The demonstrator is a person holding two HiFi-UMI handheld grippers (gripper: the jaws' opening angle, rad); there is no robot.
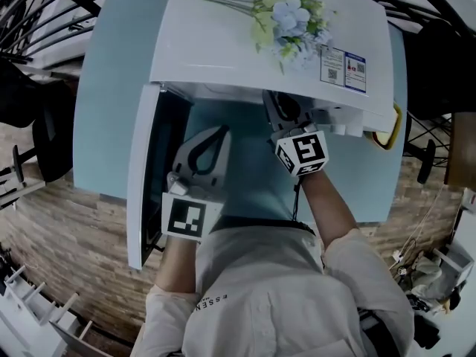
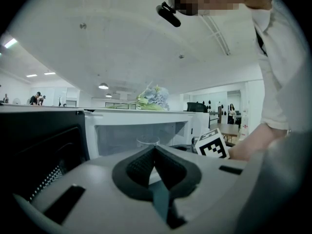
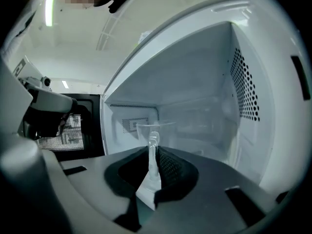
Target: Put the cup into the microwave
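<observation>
Cup (image 3: 155,130) axis: long axis vertical, mouth up, standing upright.
Cup look: clear and thin-walled with a round rim; the cavity's back wall shows through it.
Cup place: inside the open microwave (image 3: 195,82), at the right tool's tip; contact with the cavity floor cannot be told.
Right tool (image 3: 153,152): narrow, pads clamped on the cup's near side.
Left tool (image 2: 155,152): jaws together, empty, beside the open door (image 1: 137,199).
Microwave setting: on a blue surface (image 1: 111,88), flowers (image 1: 294,13) on top.
</observation>
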